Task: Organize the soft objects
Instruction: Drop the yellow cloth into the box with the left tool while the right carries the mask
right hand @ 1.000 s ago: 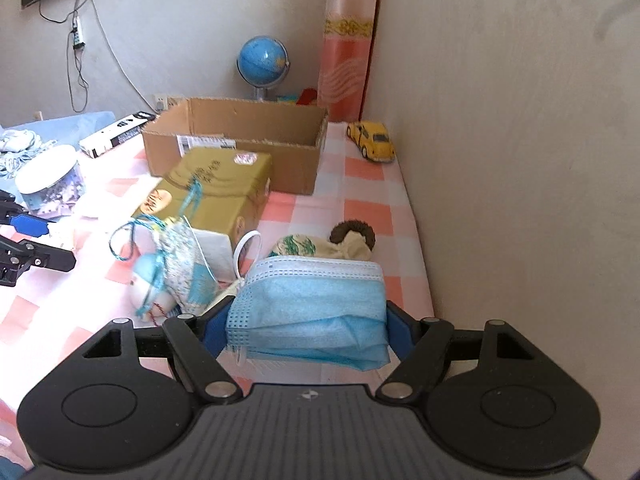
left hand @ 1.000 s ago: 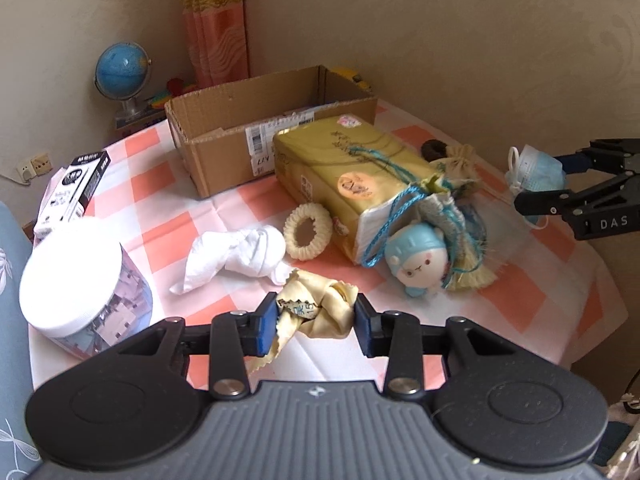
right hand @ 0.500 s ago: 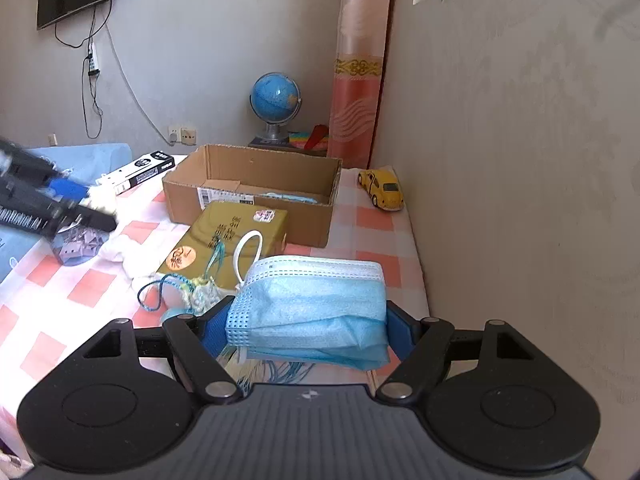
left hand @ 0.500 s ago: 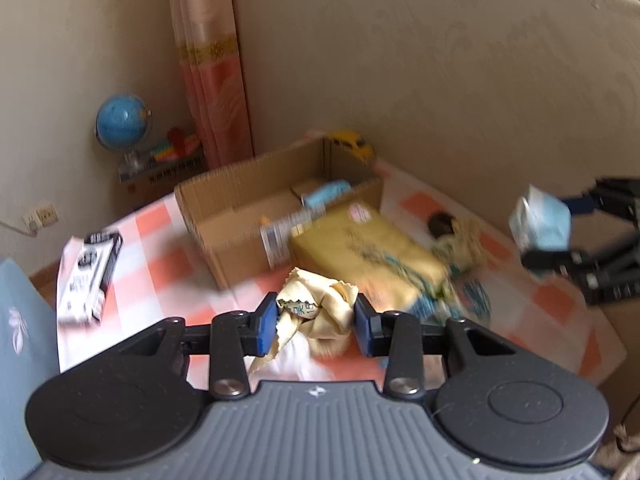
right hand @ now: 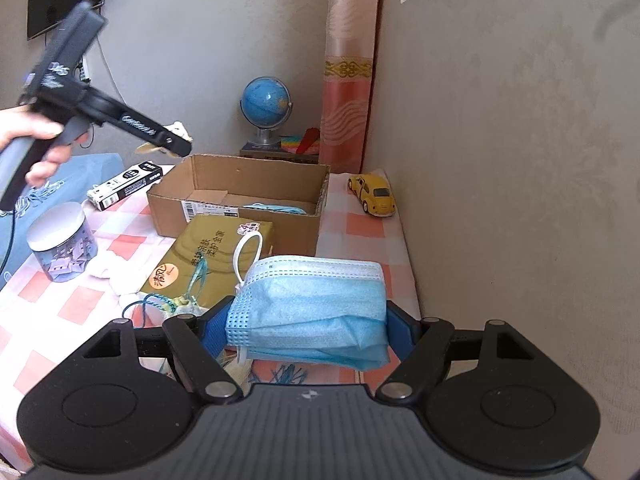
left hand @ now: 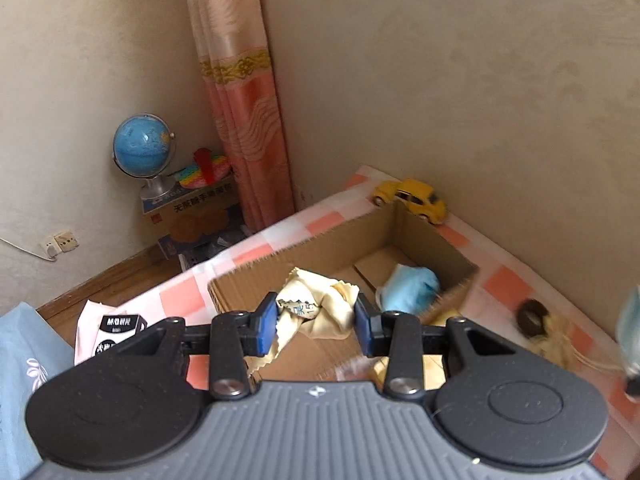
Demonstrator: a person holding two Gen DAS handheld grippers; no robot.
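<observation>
Checkered table (right hand: pixel 80 304): yellow cloth (left hand: pixel 316 312) clenched in left gripper (left hand: pixel 315 320) above cardboard box (left hand: pixel 360 252).

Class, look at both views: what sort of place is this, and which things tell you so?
Most likely a room in a home, perhaps a bedroom. A checked cloth covers a surface in the corner, a curtain hangs behind it, and a globe and a yellow toy car are nearby.

A globe (right hand: pixel 265 98) and yellow toy car (right hand: pixel 373 193) by the wall
</observation>
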